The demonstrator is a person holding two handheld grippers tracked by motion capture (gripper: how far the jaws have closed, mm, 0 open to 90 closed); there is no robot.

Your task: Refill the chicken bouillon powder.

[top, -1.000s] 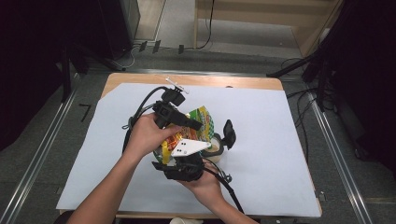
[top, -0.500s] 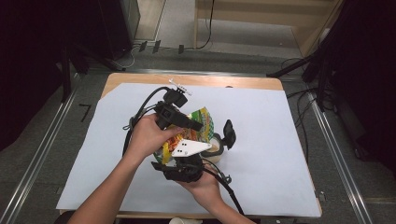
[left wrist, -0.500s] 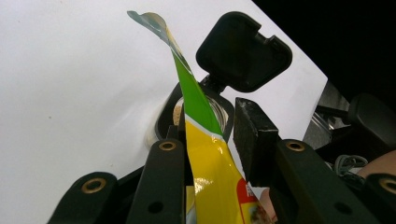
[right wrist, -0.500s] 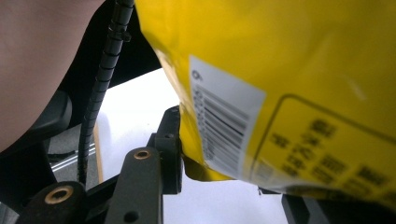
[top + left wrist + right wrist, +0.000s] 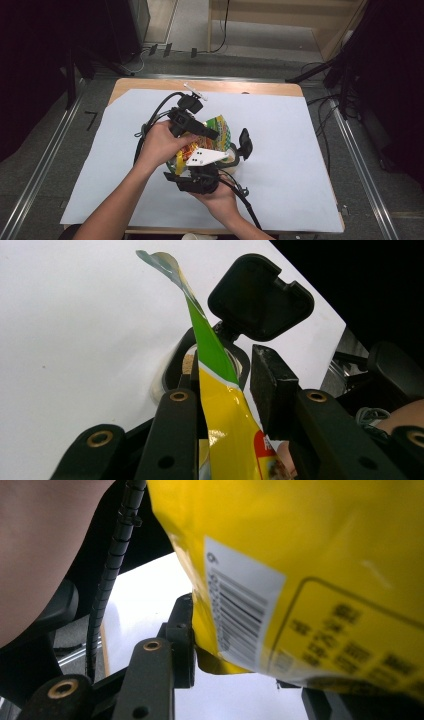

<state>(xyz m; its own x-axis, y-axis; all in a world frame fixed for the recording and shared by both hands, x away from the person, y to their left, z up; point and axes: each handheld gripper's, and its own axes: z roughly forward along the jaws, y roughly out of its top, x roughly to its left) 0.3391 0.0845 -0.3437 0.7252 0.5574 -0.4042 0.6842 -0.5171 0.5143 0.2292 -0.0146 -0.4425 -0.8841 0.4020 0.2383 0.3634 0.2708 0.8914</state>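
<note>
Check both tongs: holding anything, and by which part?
Both hold the yellow-green foil snack bag: left tongs pinch near its torn-open top, right tongs grip its lower barcode edge.

— Where do the two tongs sit?
— Close together: the left tongs (image 5: 207, 132) lie just beyond the right tongs (image 5: 220, 157), each carried by a forearm coming up from below.
— And the jaws?
— Both pairs stand partly apart, clamped around something held between them.
</note>
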